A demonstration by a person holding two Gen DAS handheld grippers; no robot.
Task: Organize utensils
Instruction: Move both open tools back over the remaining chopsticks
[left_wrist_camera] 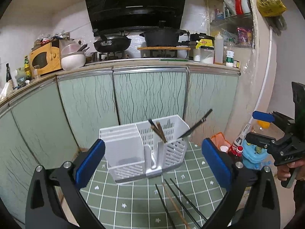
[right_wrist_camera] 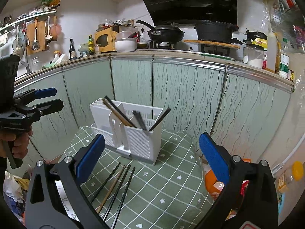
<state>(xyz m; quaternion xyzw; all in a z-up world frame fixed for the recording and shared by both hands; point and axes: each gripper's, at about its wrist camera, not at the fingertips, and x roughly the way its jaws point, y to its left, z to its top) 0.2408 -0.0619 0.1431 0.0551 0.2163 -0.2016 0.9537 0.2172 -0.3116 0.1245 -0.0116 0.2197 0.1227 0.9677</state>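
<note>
On green checked tablecloth [left_wrist_camera: 133, 200], white utensil holder [left_wrist_camera: 144, 152]

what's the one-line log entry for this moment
left gripper: open, empty | right gripper: open, empty | holder: upright on green mat, some chopsticks inside | loose chopsticks: on mat, in front of holder

White slotted plastic caddy [left_wrist_camera: 152, 152], glossy black chopsticks [right_wrist_camera: 122, 187], checked cloth [right_wrist_camera: 162, 187]

Green wavy-lined cabinets [left_wrist_camera: 150, 93] — white-tiled wall [right_wrist_camera: 85, 24]
</note>
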